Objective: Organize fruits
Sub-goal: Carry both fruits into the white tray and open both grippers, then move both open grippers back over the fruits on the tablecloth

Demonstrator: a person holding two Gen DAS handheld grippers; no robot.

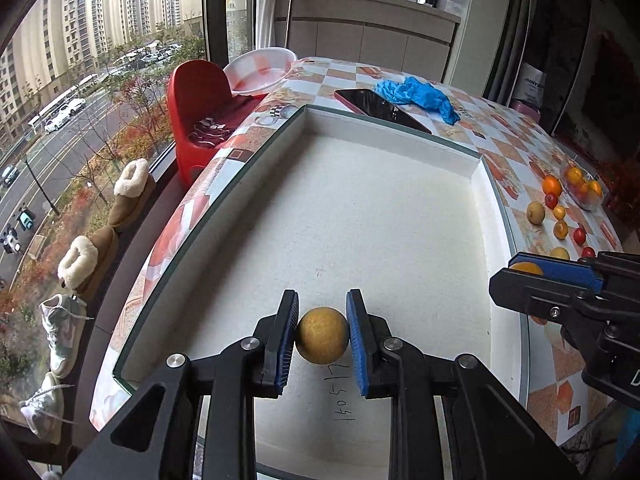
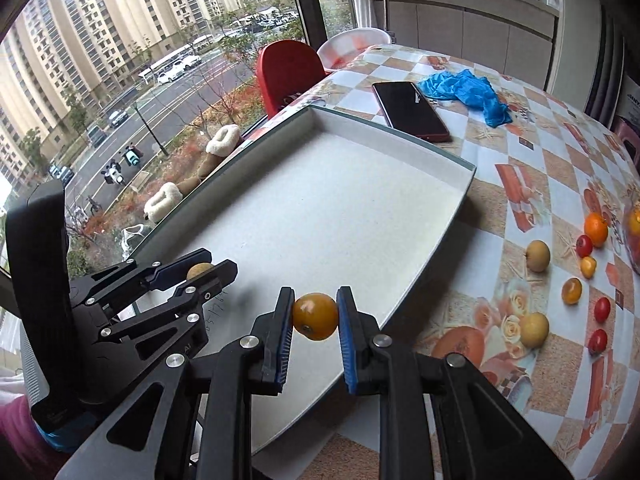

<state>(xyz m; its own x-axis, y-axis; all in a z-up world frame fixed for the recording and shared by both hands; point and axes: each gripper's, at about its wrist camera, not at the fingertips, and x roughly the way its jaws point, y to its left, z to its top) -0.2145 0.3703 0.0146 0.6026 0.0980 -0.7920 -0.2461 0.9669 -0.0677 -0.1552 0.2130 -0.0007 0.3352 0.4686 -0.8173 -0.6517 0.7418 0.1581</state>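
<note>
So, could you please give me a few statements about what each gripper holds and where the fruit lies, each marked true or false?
1. The left gripper is shut on a tan round fruit over the white tray. True.
2. The right gripper is open and holds nothing. False: it is shut on an orange-yellow fruit.
3. A phone lies on the table beyond the tray, beside a blue glove. True.
4. The loose fruit lies inside the tray. False: it sits on the tablecloth to the right of the tray.
</note>
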